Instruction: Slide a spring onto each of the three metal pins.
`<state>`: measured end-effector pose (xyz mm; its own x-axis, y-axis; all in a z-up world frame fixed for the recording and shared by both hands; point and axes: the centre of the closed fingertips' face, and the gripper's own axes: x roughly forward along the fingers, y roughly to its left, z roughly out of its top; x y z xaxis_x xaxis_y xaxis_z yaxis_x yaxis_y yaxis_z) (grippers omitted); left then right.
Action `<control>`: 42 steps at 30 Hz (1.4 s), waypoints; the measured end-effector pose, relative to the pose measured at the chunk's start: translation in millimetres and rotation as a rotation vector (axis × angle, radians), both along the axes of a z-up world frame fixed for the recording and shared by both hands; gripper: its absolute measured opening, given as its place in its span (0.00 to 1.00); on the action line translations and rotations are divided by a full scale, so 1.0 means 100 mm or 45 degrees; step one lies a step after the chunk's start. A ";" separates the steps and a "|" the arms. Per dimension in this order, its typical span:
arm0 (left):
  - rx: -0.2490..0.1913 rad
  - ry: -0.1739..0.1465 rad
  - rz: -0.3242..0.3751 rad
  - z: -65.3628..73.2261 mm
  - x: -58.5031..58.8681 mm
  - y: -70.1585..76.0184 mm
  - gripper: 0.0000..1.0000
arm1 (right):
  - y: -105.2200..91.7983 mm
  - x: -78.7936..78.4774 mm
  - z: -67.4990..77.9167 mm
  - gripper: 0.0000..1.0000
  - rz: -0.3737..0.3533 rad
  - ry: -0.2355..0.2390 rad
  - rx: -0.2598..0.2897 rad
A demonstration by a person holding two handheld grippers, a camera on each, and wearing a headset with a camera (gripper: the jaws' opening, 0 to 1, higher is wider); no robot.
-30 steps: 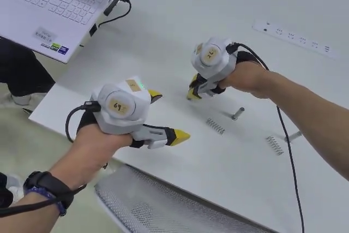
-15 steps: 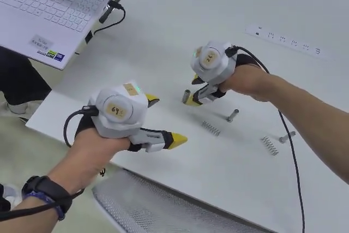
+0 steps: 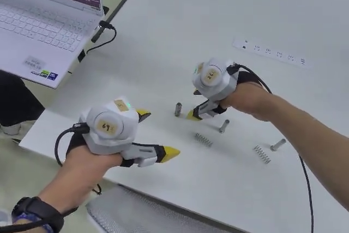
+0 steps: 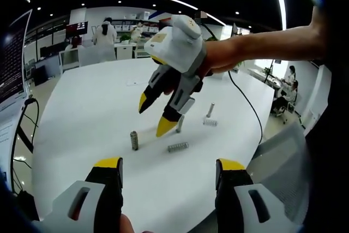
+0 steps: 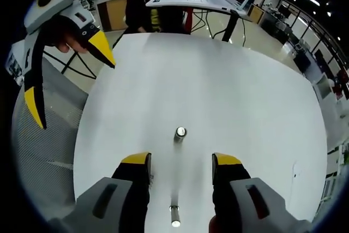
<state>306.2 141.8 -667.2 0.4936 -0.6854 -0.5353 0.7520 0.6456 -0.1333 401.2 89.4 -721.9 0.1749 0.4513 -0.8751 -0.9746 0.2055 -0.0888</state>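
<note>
Head view: right tool [image 3: 194, 114] released, empty, mid-frame; loose spring [image 3: 203, 139] lies just below it, long axis slanting down-right. Lower left, left tool [image 3: 156, 133] released too.

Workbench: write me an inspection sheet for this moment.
Surface: plain white table.
Job's things: upright pin apparently carries a spring; second pin and third pin lie flat; loose spring and another spring lie beside them.
Clutter: laptop; power strip.
Grippers: left gripper and right gripper open, fingers empty.
Cables: black lead at the laptop; a cable loops from the left gripper.
Surroundings: mesh chair; a person far off.
</note>
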 end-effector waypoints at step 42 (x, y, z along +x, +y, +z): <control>0.046 -0.069 -0.015 0.20 0.09 -0.10 0.65 | -1.61 -0.66 0.38 0.45 -0.545 -0.150 0.148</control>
